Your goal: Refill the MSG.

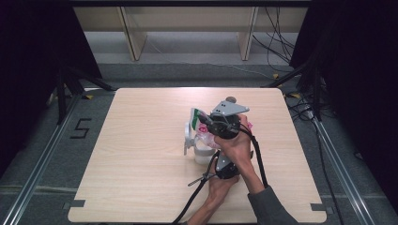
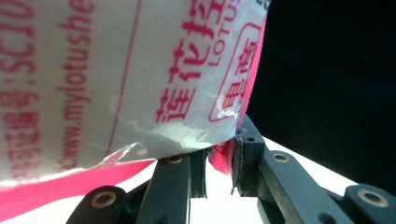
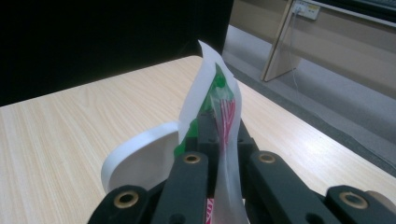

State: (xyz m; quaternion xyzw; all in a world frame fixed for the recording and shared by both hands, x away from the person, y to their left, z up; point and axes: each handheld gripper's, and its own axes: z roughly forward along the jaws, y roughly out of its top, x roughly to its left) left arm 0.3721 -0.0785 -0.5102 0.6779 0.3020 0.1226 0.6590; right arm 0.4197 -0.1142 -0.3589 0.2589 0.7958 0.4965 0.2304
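Pink and white plastic was what the bag [image 1: 206, 136] was made of, and it was held up over the middle of the wooden table [image 1: 141, 154]. A bottom corner of the bag [image 2: 140, 84] was pinched between the jaws of the left gripper [image 2: 218, 170], with red writing seen on its side. The top edge of the bag [image 3: 219, 112], where some green was printed, was squeezed tight by the right gripper [image 3: 219, 140]. The right gripper [image 1: 213, 123] was held by one hand [image 1: 237, 145], above the left gripper [image 1: 220, 169]. A white cup [image 1: 199, 152] was seen on the table right under the bag, with its rim [image 3: 140, 158] just beside the right gripper.
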